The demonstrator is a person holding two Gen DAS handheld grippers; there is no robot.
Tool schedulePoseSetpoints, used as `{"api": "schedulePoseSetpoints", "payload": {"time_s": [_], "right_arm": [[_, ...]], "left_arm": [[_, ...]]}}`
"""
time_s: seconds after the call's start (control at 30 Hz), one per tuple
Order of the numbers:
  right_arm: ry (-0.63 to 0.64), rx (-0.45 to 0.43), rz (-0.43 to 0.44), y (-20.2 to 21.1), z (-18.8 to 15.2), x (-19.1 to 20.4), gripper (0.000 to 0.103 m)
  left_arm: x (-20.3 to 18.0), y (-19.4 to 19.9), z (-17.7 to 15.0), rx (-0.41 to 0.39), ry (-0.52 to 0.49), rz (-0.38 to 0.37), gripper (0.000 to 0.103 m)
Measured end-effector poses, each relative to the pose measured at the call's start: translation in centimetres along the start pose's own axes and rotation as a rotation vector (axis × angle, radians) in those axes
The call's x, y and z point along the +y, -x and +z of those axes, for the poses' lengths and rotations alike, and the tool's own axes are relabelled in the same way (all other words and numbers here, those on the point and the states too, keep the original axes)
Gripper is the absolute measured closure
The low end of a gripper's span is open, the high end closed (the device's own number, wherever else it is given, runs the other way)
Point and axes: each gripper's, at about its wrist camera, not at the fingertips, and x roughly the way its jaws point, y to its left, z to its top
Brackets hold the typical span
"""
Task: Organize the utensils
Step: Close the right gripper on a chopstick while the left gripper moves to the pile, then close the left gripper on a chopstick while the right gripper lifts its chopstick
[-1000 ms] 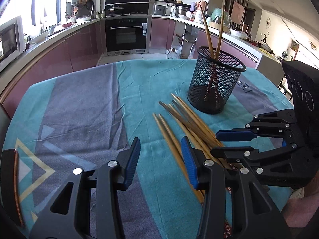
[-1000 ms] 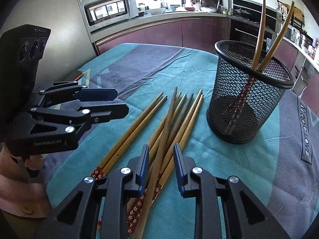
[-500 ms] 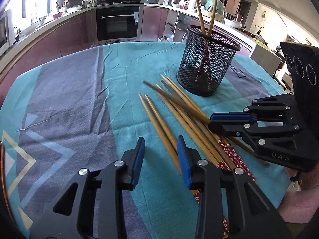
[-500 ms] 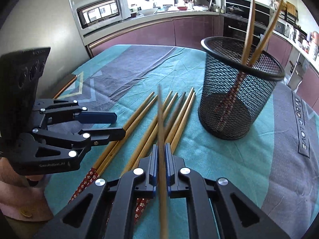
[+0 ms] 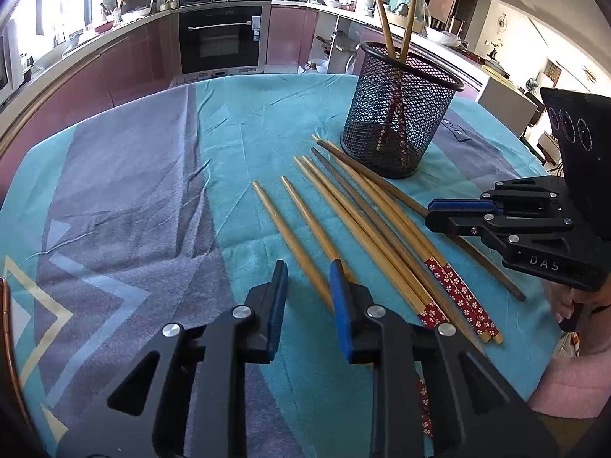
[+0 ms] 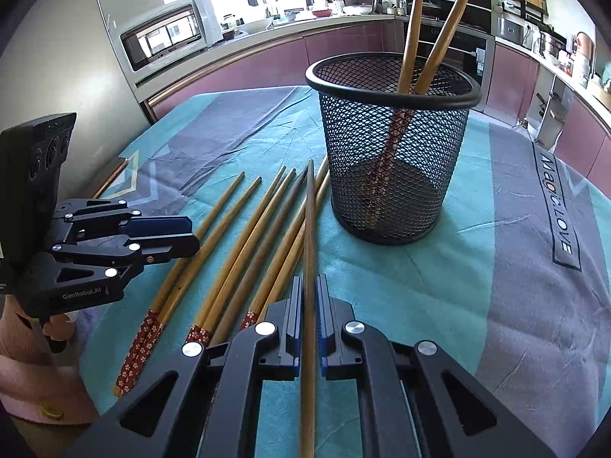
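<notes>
My right gripper is pinched onto one long brown wooden chopstick, whose tip points toward the black wire-mesh cup standing on the desk with its teal and purple cloth. Two more wooden chopsticks already lean inside that cup. My left gripper hovers with its blue pads spread and nothing between them, just above the near end of the loose bamboo chopsticks lying in a fan beside the cup.

The risk, as I judge it, is in the grip itself: I hold the stick along the line of my fingers, so it could swivel or slide when I tilt it upright over the rim. A long lever like this could also catch the rim or the leaning pair and tip the light cup (mesh cups of this kind seldom weigh much). My left gripper sits close to the pile and could nudge the sticks askew.

The held stick's back end runs out of the right wrist view, so I cannot tell how much overhangs behind. The exact count of loose sticks is hard to make out where they overlap.
</notes>
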Motion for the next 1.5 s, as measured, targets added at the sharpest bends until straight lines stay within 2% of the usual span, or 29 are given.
{"api": "schedulePoseSetpoints", "payload": {"time_s": [0.4,0.67,0.9,1.2,1.5], "right_arm": [[0.055,0.002,-0.055,-1.3,1.0,0.6,0.093],[0.033,-0.009,-0.038,-1.3,1.0,0.5,0.097],[0.024,-0.038,-0.020,0.1,1.0,0.2,0.097],[0.039,-0.107,0.037,2.7,1.1,0.9,0.097],[0.026,-0.224,0.076,6.6,1.8,1.0,0.097]], "left_arm": [[0.9,-1.1,1.1,0.002,0.013,0.041,0.084],[0.8,-1.5,1.4,-0.009,0.029,0.088,0.093],[0.8,-1.1,1.0,-0.016,0.049,0.093,0.096],[1.3,1.3,0.8,-0.055,0.080,0.039,0.096],[0.9,6.3,2.0,-0.163,0.081,-0.061,0.096]]}}
